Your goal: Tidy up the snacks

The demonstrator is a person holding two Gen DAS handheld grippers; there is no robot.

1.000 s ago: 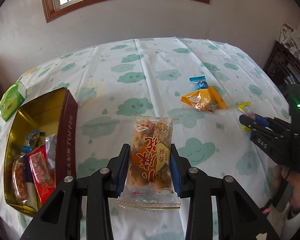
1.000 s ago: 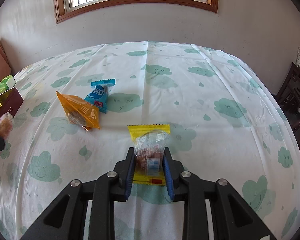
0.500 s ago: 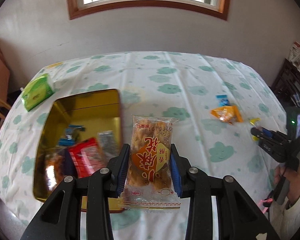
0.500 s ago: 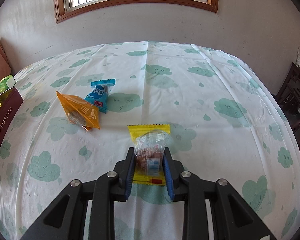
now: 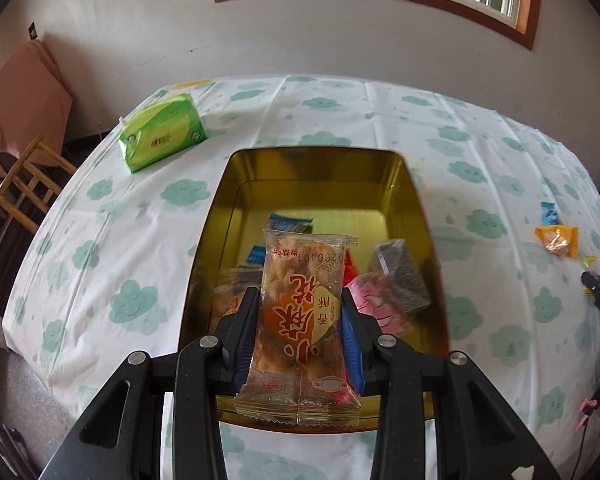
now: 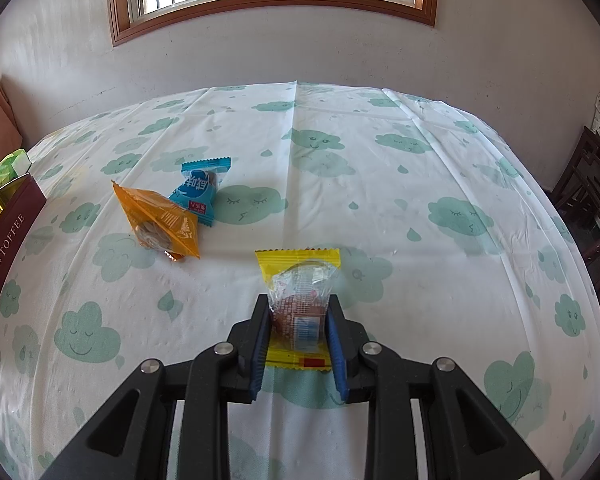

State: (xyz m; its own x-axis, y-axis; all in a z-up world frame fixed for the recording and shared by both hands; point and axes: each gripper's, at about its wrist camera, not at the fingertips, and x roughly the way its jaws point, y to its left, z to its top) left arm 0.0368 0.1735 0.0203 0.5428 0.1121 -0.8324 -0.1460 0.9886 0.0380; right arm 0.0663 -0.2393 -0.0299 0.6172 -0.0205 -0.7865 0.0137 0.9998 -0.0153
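Observation:
My left gripper [image 5: 300,304] is shut on a clear pastry packet with an orange label [image 5: 300,320] and holds it above the near part of the gold tin [image 5: 316,164]. Several wrapped snacks lie in the tin, among them a pink one [image 5: 374,306] and a dark one [image 5: 400,276]. My right gripper [image 6: 297,312] is shut on a yellow-edged snack packet [image 6: 298,292] low over the tablecloth. An orange packet [image 6: 160,222] and a blue packet [image 6: 198,192] lie on the cloth to its left. They also show in the left wrist view, the orange packet [image 5: 557,241] at the far right.
A green tissue pack [image 5: 162,138] lies on the cloth beyond the tin's left corner. The tin's maroon side [image 6: 4,256] shows at the left edge of the right wrist view. A wooden chair [image 5: 28,184] stands off the table's left, dark furniture [image 6: 592,208] off its right.
My left gripper has swung left with the pastry packet, from over the bare cloth to above the tin. The right gripper and its packet have not moved.

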